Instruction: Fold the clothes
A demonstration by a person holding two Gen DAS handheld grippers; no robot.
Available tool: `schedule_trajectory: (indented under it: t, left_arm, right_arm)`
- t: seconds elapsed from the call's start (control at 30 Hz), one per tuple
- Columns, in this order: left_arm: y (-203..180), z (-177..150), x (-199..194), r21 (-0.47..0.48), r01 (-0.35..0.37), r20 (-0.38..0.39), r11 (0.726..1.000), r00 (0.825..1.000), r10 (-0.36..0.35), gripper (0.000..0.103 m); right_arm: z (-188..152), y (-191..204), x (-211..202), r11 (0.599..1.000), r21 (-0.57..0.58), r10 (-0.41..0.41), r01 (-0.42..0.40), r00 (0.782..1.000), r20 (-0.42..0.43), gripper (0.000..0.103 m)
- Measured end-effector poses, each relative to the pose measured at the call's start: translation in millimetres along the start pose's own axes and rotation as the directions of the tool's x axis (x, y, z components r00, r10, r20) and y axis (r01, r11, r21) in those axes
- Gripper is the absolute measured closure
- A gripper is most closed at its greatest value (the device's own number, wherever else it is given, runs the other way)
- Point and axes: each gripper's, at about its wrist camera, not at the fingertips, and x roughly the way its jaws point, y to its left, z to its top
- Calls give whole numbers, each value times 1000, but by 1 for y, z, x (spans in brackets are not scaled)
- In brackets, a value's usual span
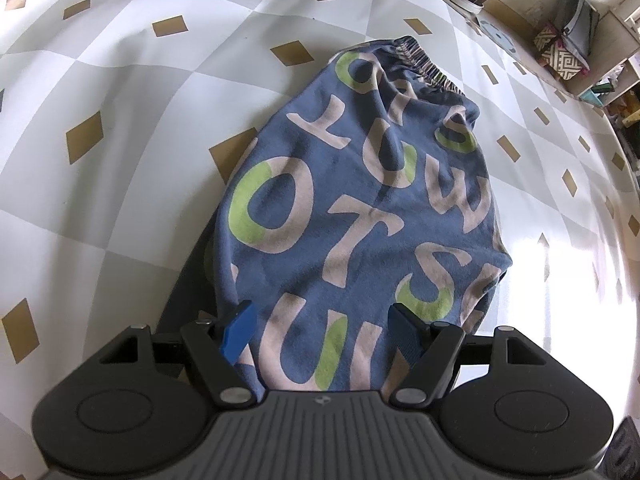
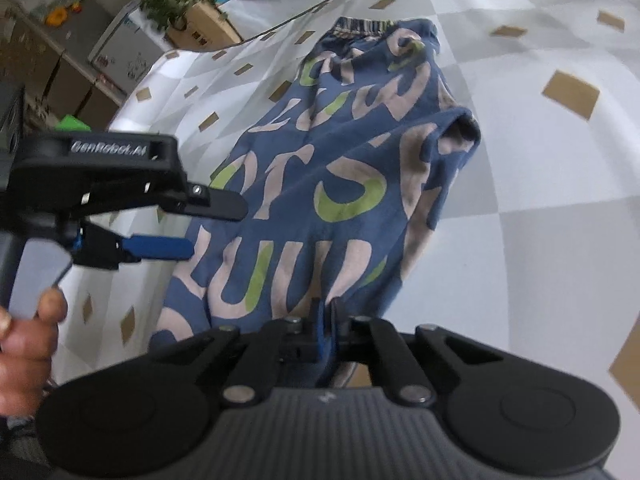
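My right gripper (image 2: 326,320) is clenched tight on the near hem of the blue trousers (image 2: 320,184); in the right wrist view its blue pads sit pressed together at six o'clock with a fold of the cloth pinched between them. The fabric runs up from that pinch toward twelve o'clock, where the striped waistband (image 2: 362,26) lies on the tablecloth (image 2: 540,240). One leg end curls over at about two o'clock, its opening showing a dark hollow.

My left gripper (image 1: 320,330) stands released. In its own view the two blue fingers (image 1: 238,330) are spread wide at the seven and five o'clock sides of the cloth, and the trousers (image 1: 360,208) pass between them without either pad pressing in. The same gripper (image 2: 188,228) shows in the right wrist view at nine o'clock, side on, its fingers reaching toward the left edge of the garment; whether they touch the cloth there I cannot tell. My hand (image 2: 24,340) wraps its handle at eight o'clock.

The trousers lie lengthwise on the grey and white checked tablecloth with tan diamonds, large pale and green letters printed all over them. In the left wrist view the waistband (image 1: 424,60) is bunched at one o'clock.
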Motion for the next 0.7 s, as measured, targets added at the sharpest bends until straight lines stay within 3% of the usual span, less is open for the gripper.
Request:
schedule_trajectory:
  t: [0.2,0.3,0.47,0.57,0.7]
  left_arm:
    - [-1,-2,-2,13,-3,1,1000,1000,3,32]
    - [-2,-3,-1,17,-2,-5,1000,1000,2,32]
    - [-5,-5,2,34,-7,-16,999,1000,7,32]
    - [-5,-7,5,40,-3,-28,999,1000,4,32]
    - [-7,-10,9,46,-8,-36,999,999,9,32]
  right_arm:
    - [-2,8,-20,999,8,-36,36,998,43,101]
    - [-11,4,-19,996,58,-64,63,998,17,100]
    - [-17,-6,-16,987,102,-126,125,992,0,88]
    - [-10,-4,-22,985,85,-156,151,987,45,81]
    - [-5,-2,-21,989,69,-136,131,988,77,73]
